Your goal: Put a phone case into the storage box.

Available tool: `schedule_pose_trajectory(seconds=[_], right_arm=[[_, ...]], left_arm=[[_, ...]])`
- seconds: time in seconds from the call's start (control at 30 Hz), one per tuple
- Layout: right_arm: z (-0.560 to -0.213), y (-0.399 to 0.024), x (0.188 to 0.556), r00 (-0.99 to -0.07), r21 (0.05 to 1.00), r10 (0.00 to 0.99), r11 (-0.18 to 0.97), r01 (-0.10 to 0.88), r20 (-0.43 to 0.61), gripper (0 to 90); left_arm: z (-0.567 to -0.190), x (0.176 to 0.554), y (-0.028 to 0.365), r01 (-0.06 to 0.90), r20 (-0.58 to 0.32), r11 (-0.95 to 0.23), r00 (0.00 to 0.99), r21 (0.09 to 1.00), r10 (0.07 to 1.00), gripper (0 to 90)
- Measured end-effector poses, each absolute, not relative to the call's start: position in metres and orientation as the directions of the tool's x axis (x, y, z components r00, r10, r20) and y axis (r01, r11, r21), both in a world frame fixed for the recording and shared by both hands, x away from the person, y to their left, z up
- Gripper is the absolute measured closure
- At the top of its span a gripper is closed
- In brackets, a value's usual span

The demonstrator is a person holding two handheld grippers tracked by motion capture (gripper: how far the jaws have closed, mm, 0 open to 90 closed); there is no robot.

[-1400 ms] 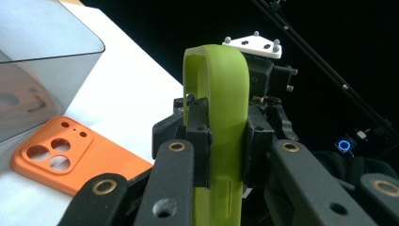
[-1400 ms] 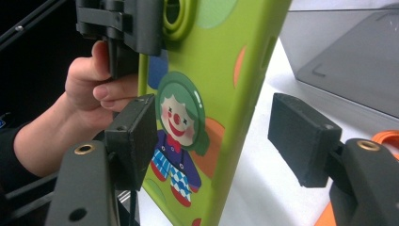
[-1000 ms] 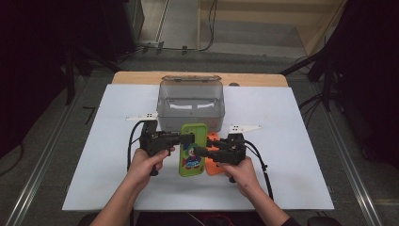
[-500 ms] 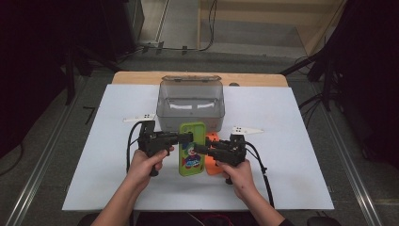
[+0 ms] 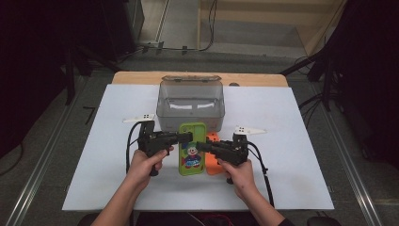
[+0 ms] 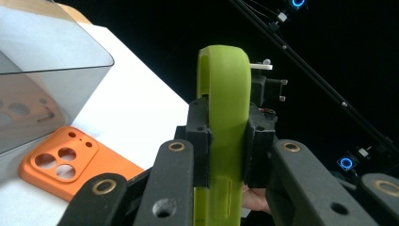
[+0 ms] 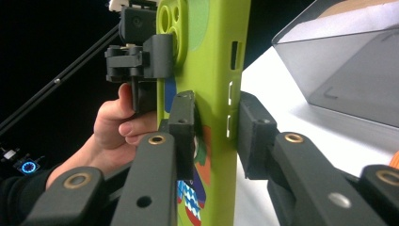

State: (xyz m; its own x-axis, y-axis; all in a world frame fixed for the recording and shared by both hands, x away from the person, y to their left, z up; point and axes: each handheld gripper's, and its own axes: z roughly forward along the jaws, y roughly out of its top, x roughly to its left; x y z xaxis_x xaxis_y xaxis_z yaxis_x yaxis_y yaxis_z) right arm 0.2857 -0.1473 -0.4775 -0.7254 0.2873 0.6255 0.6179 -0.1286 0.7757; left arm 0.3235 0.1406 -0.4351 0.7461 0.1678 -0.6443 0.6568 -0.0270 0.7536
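Note:
A green phone case (image 5: 192, 148) with a cartoon print is held up above the white table, in front of a clear grey box (image 5: 190, 101). My left gripper (image 5: 184, 137) is shut on its upper left edge; in the left gripper view the pads clamp the green case (image 6: 225, 94) edge-on. My right gripper (image 5: 201, 146) comes in from the right. Its jaws have just been closing with the green case (image 7: 207, 56) between them, and both pads now touch it. An orange phone case (image 5: 214, 162) lies flat on the table below the right gripper.
The clear box (image 7: 348, 70) stands close behind the cases. The orange case (image 6: 70, 160) lies camera holes up beside the box wall. The white table sheet (image 5: 291, 155) spreads to both sides. A hand (image 7: 117, 127) holds the left gripper (image 7: 146, 56) beyond the case.
The right gripper's jaws have drawn in onto the green case's right edge. Both hands and the case keep their places.

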Motion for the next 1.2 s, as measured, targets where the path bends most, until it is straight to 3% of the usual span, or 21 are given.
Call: schedule_pose_trajectory(seconds=[0.17,0.57,0.7,1.2], right_arm=[[-0.476,-0.150,0.286,-0.720,0.762,0.259,-0.130,0.634,0.643,74.8],[-0.470,-0.150,0.284,-0.722,0.766,0.275,-0.100,0.635,0.635,76.2],[-0.468,-0.150,0.284,-0.723,0.771,0.299,-0.082,0.631,0.623,76.3],[-0.464,-0.159,0.285,-0.684,0.753,0.362,-0.084,0.653,0.633,76.2]], left_arm=[[-0.436,0.324,0.142,0.656,-0.643,-0.024,0.747,0.755,0.170,77.1],[-0.437,0.325,0.142,0.662,-0.647,-0.032,0.740,0.748,0.185,69.5],[-0.437,0.324,0.142,0.661,-0.642,-0.036,0.739,0.750,0.205,58.9],[-0.434,0.321,0.147,0.623,-0.574,-0.098,0.762,0.776,0.299,39.0]])
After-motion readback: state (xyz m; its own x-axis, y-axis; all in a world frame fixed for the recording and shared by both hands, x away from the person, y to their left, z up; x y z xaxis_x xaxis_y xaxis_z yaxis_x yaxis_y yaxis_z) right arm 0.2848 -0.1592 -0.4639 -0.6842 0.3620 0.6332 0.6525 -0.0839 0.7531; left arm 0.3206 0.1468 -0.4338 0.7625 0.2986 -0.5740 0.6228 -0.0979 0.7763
